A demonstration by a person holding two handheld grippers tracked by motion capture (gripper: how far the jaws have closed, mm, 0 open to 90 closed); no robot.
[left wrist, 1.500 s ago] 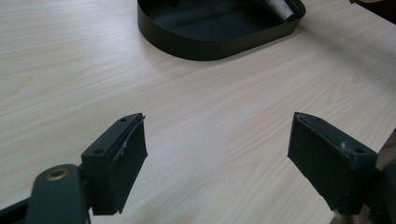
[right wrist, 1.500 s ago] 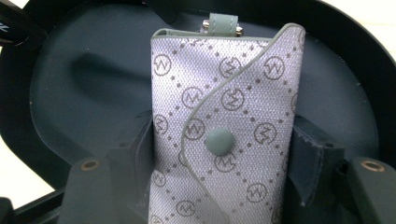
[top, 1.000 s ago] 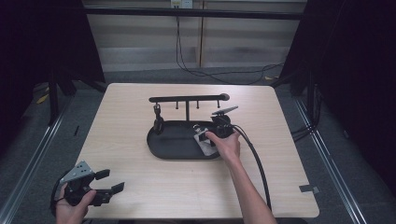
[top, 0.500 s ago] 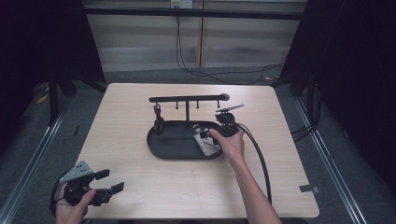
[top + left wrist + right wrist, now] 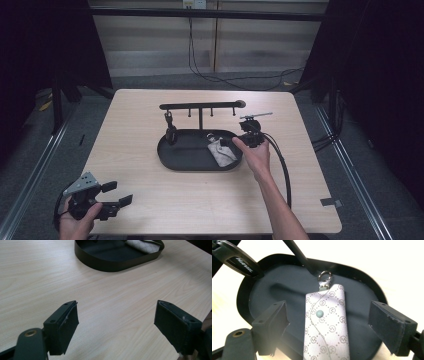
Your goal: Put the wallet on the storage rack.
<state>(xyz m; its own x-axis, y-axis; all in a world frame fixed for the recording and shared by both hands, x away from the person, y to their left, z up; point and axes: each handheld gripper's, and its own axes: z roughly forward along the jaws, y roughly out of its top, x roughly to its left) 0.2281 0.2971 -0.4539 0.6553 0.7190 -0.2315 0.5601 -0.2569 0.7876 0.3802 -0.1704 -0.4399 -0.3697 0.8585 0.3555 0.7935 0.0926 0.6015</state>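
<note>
Right gripper view pretty much tells the story here — the patterned key pouch (image 5: 327, 327) lies flat in the black oval tray (image 5: 257, 302), running straight up the middle of the frame between the two jaws, which stand wide apart and hold nothing. Its long axis points away from the camera, with the metal clasp ring (image 5: 324, 276) at the far end, upper centre of the frame, and a small green snap button (image 5: 320, 313) partway down. So the right gripper (image 5: 327, 322) is lined up along the pouch, not across its length, and closing would probably pinch it by its two long edges.

In the high view the pouch (image 5: 220, 150) sits in the right part of the tray (image 5: 185, 155), centre of the frame, with the right gripper (image 5: 239, 141) just beside it at the tray's right end. The left gripper (image 5: 114, 194) is well apart in the lower left corner over bare table (image 5: 200, 200) — also spread open and empty. The right hand (image 5: 255, 157) is clearly the nearer one.
</note>
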